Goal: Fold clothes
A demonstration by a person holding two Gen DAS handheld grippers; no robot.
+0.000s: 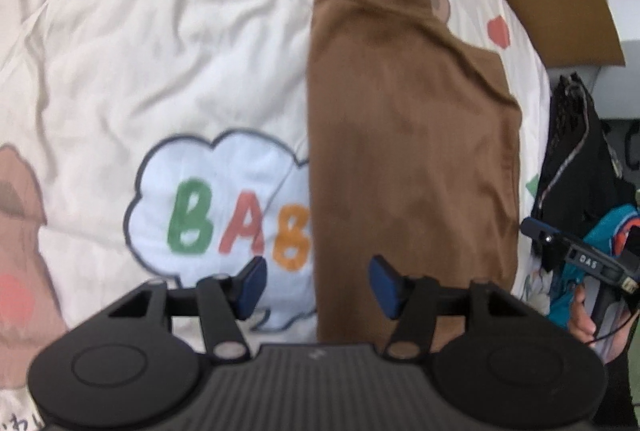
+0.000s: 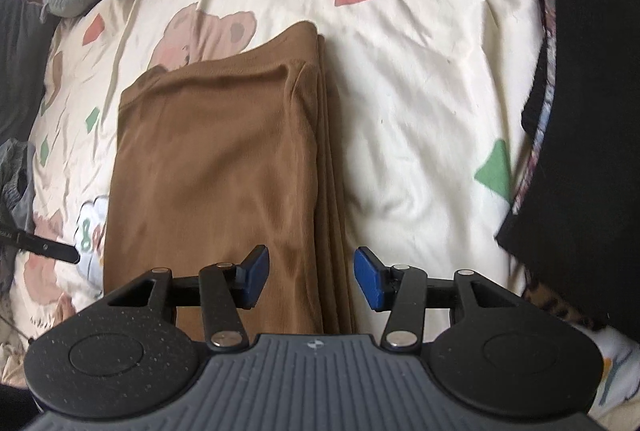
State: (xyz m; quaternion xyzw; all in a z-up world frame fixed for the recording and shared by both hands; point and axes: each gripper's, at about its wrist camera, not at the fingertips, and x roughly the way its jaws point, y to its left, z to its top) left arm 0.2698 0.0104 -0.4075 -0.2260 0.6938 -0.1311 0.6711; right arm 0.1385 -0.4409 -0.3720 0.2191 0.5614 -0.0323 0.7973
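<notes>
Left gripper (image 1: pixel 316 287) fingers spread, empty, over the garment's (image 1: pixel 408 159) left edge; right gripper (image 2: pixel 310 279) fingers apart, empty, over its right edge. Folded brown garment runs toward 12 o'clock on the quilt (image 2: pixel 420 91); black cloth (image 2: pixel 592 111) at 3 o'clock

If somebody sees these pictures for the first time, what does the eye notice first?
First, the brown folded garment lying long on the cream cartoon bedsheet. Next, a cloud print with coloured letters just left of it. A black cloth lies at the right edge.
</notes>
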